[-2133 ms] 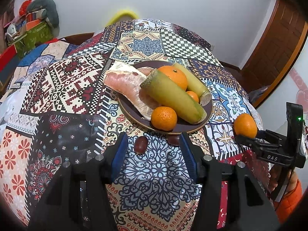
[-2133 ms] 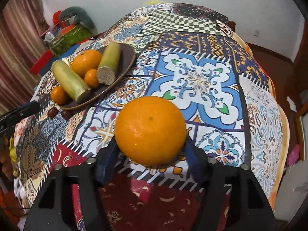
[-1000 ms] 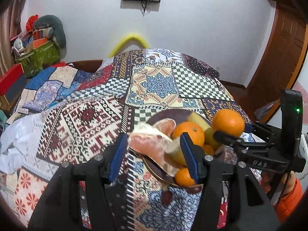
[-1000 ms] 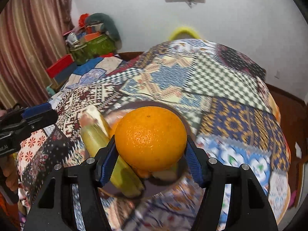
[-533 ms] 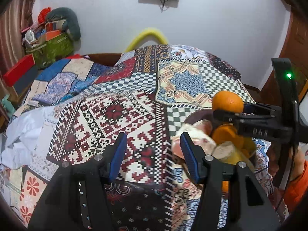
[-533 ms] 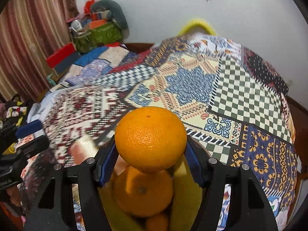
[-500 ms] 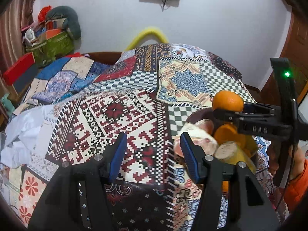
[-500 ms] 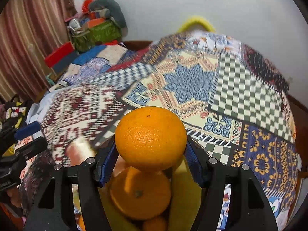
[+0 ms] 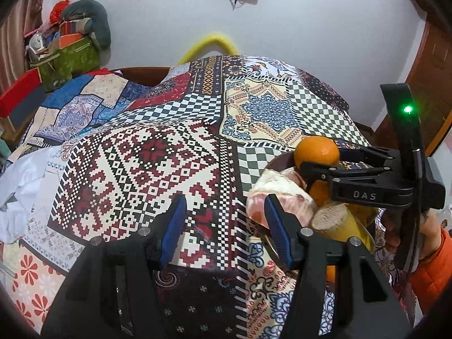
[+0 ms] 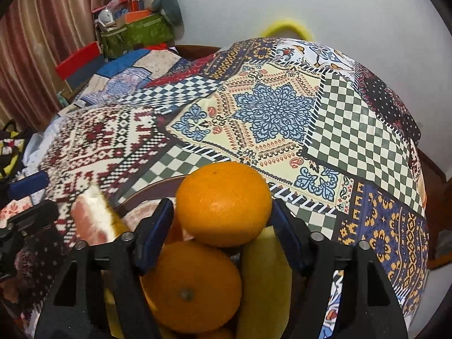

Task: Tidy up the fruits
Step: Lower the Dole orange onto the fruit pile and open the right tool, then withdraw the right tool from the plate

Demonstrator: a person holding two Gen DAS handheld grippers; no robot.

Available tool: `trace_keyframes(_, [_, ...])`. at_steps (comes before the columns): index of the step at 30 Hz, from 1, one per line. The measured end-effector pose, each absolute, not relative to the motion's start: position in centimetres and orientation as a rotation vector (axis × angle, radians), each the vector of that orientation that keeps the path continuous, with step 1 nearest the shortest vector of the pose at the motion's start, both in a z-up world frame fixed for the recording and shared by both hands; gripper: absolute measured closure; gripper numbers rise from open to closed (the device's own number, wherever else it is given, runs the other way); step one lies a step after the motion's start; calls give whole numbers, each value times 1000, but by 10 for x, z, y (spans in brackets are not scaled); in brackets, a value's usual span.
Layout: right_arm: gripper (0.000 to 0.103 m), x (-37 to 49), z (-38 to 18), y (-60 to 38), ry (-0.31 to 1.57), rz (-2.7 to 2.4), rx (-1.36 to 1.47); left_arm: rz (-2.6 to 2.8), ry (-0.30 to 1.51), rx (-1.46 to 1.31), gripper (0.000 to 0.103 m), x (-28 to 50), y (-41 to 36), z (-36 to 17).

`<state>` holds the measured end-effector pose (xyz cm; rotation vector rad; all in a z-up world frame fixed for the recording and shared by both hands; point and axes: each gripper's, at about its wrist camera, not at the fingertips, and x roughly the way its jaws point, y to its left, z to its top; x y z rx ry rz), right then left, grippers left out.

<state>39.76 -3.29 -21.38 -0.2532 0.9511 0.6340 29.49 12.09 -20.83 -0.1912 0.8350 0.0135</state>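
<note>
We see the patchwork cloth [image 9: 158, 166] spread wide, and on it the dark plate [image 10: 158, 188] already piled with fruit. Our right gripper [image 10: 221, 223] has just been opening; the orange [image 10: 223, 207] sits between its blue pads atop the pile, a gap showing on the left pad's side, so this placement looks nearly done. Our left gripper [image 9: 223, 228] hovers spread and empty beside the plate. Whether loose fruit remains, we cannot tell.

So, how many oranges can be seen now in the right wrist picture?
3. One orange sits between the right tool's fingers, a second lies under it on the plate, and a third peeks out at the bottom edge. More may be hidden.
</note>
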Motion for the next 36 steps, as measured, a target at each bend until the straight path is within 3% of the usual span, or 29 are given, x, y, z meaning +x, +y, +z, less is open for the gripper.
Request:
trace_keyframes(18, [33, 302, -156, -77, 800, 662, -225, -47, 804, -157, 46, 243, 77, -170])
trace_keyframes(34, [33, 253, -208, -97, 960, 669, -110, -63, 890, -183, 46, 205, 68, -203])
trace_keyframes(36, [44, 252, -215, -95, 985, 684, -95, -63, 902, -183, 46, 204, 67, -209])
